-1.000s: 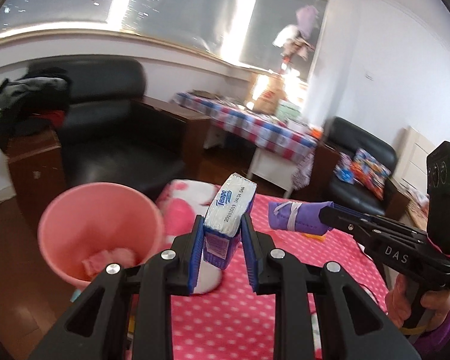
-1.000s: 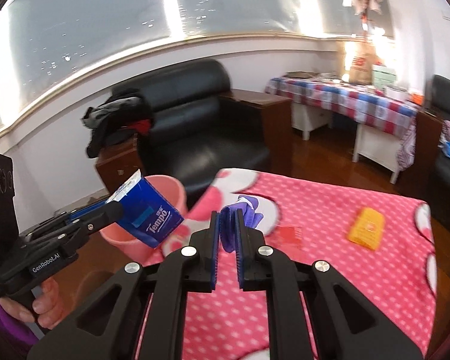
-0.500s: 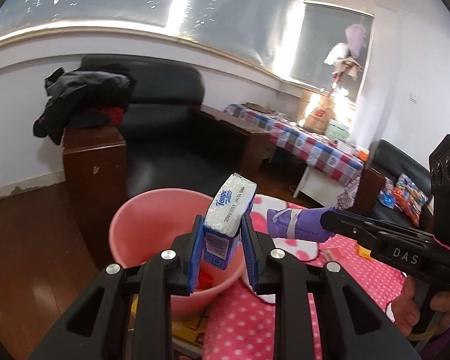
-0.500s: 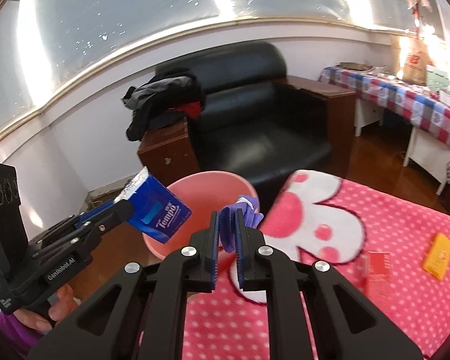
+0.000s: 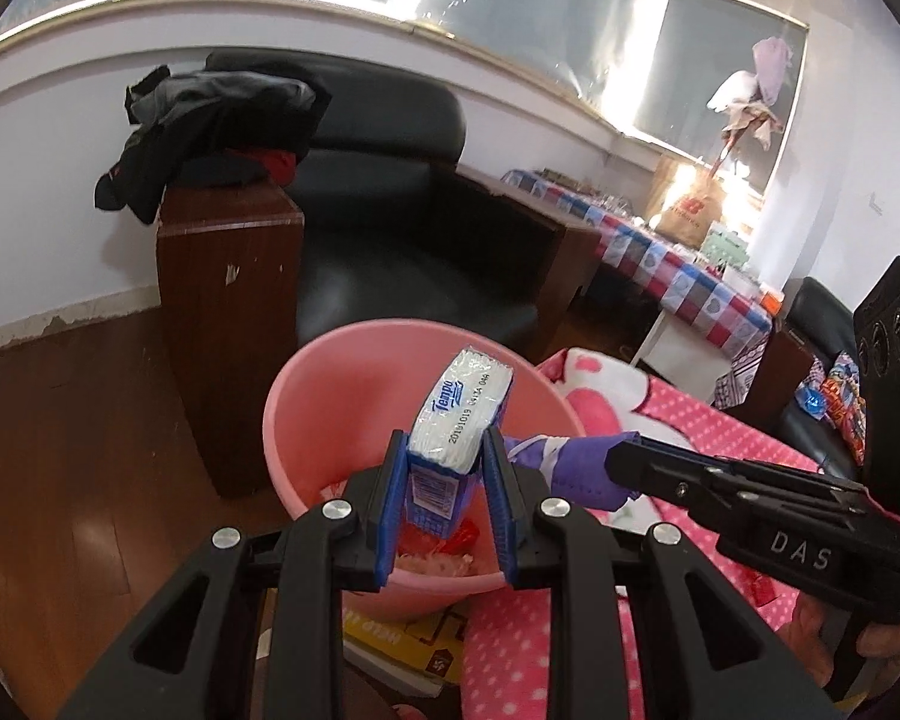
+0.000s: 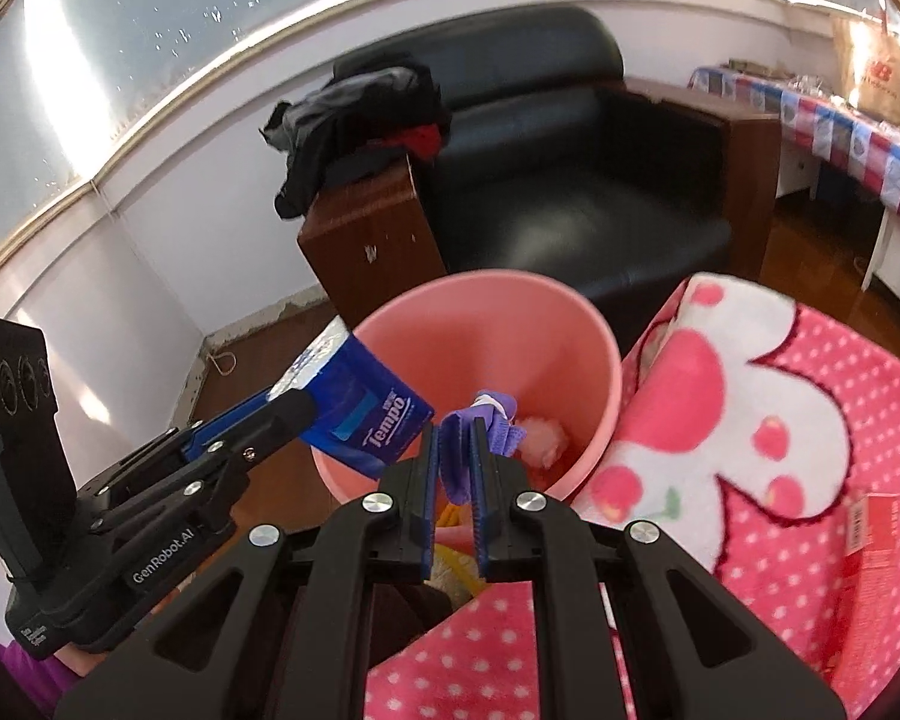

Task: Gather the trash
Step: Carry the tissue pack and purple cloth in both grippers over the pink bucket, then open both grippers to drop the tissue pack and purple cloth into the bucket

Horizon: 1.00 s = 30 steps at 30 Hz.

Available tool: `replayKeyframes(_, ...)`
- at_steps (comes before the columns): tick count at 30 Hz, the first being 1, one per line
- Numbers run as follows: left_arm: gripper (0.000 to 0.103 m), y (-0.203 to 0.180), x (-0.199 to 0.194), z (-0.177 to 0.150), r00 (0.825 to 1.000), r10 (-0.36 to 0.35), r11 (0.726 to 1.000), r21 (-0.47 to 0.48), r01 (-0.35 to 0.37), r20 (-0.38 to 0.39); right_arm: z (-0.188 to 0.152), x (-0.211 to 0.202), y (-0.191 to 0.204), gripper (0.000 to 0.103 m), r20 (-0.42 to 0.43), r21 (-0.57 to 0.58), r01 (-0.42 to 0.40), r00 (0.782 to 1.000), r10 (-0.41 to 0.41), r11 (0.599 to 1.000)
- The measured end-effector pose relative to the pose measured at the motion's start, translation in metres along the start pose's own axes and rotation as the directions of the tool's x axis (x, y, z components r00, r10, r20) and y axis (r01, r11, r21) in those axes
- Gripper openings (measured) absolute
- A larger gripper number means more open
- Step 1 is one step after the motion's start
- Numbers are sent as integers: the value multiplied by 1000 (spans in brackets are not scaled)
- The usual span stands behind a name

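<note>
1. While the left tongs (image 5: pixel 444 492) are clamped on a blue Tempo tissue pack (image 5: pixel 459 414), they hold it upright over the open mouth of the pink bin (image 5: pixel 330 396)
2. The right tongs (image 6: pixel 453 480) are pressed together on a crumpled purple wrapper (image 6: pixel 480 420), which also hangs over the bin, just beside the tissue pack
3. Inside the bin lie a pale pink wad (image 6: pixel 543 441) and some red and whitish scraps at the bottom
4. The bin stands on the floor, right against the edge of the surface, which is draped in a pink polka-dot cloth (image 6: pixel 780 468) with a large white and pink flower print
5. A red packet (image 6: pixel 870 525) lies flat on that cloth toward the right side, well apart from the bin
6. Under the bin's near side, a yellow printed box (image 5: pixel 414 639) shows on the floor
7. Behind the bin stands a black leather armchair (image 6: pixel 570 150) with brown wooden side panels; a heap of dark clothing (image 5: pixel 210 120) with a bit of red sits on its left arm
8. The floor (image 5: pixel 60 450) is dark polished wood, the walls are white, and a long bright window runs above
9. Farther back on the right, a table with a red, white and blue checked cloth (image 5: pixel 678 276) carries a paper bag (image 5: pixel 687 213) and small items too blurred to name
</note>
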<state>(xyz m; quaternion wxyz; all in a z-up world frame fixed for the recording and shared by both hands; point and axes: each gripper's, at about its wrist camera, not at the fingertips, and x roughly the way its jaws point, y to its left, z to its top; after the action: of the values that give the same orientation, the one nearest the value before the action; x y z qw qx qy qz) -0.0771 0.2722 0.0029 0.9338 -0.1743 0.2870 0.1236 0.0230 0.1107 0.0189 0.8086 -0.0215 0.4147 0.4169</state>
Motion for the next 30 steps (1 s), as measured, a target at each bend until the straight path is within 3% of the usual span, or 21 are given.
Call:
replayKeyframes(15,24,16,33,-19,994,50,999,8,-49,-94,-11,34,4,10,-75,-13,18,997,-19,1000)
replayKeyframes(30,26,16,34,-24,992,57,998,-5,-58,-115,-13,40,5,12,-90,-13,37,995,-38,999)
